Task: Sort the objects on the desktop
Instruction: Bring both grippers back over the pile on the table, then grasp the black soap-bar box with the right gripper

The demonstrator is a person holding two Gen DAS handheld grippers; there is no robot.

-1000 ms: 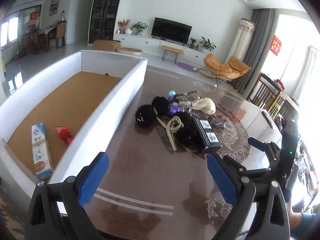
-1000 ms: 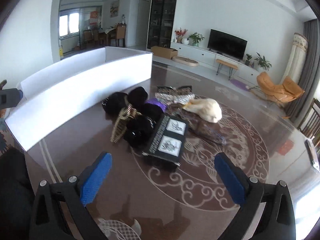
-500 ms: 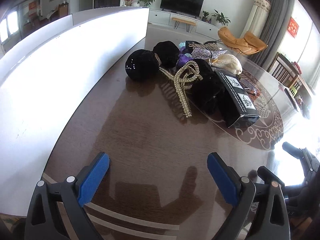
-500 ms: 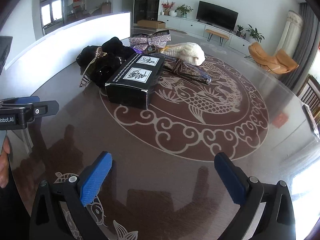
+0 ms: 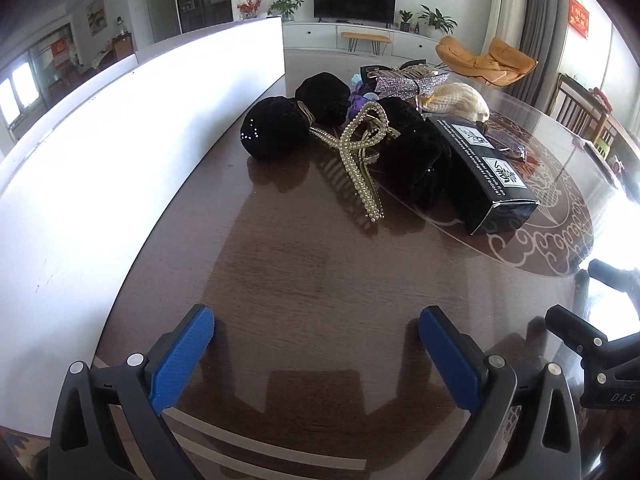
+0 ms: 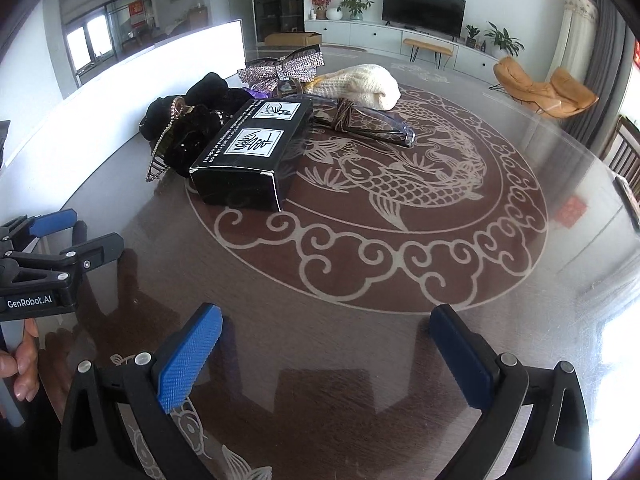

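A pile of small objects lies on the round brown table: a black box with white labels, black velvet scrunchies, a gold pearl hair claw, a rhinestone bow, a cream knit piece and clear glasses. My left gripper is open and empty, low over the table short of the pile. My right gripper is open and empty, nearer the table's front, with the box ahead to the left.
A long white-walled box stands along the left side of the table. The left gripper's body and a hand show at the right wrist view's left edge. Chairs stand past the table's right rim.
Both grippers have dropped from high above to low over the table and closer to the pile. The inside of the white box is out of sight now.
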